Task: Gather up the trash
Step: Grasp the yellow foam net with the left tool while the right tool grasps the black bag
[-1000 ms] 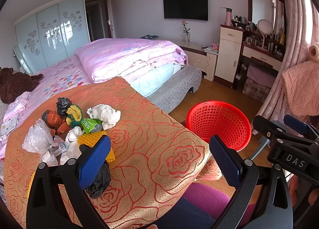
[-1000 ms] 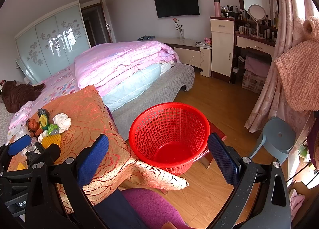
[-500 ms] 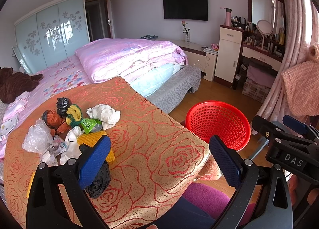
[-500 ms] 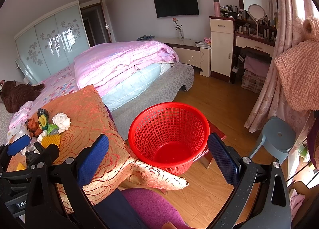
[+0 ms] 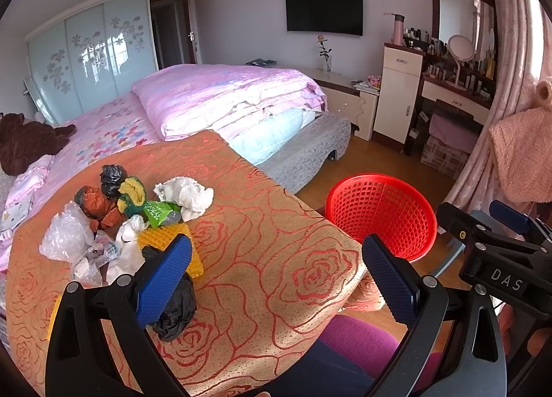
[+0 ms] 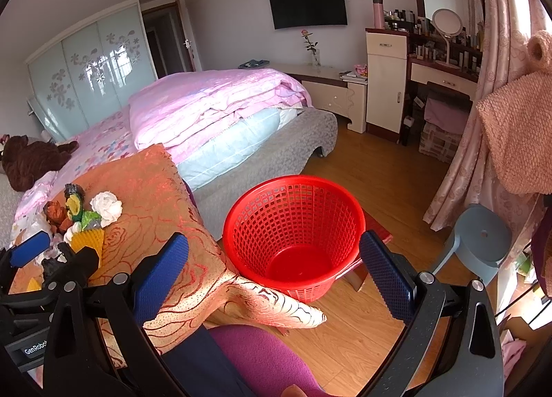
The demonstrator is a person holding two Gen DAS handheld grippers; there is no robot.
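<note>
A heap of trash lies on the orange rose-patterned cloth (image 5: 276,259): a white crumpled paper (image 5: 186,195), a clear plastic bag (image 5: 65,241), a yellow spiky piece (image 5: 162,236), a green wrapper (image 5: 157,212) and a black crumpled bag (image 5: 176,310). My left gripper (image 5: 276,279) hangs open over the cloth, its left pad just in front of the black bag, holding nothing. The red mesh basket (image 6: 293,228) stands on the floor to the right of the table, with nothing inside. My right gripper (image 6: 276,276) is open above the basket's near rim.
A bed with a pink quilt (image 5: 224,100) lies behind the table. A grey-blue stool (image 6: 479,241) stands right of the basket, with pink curtains (image 6: 476,162) and a dressing table (image 6: 445,79) beyond. A purple seat cushion (image 6: 262,359) is at the bottom.
</note>
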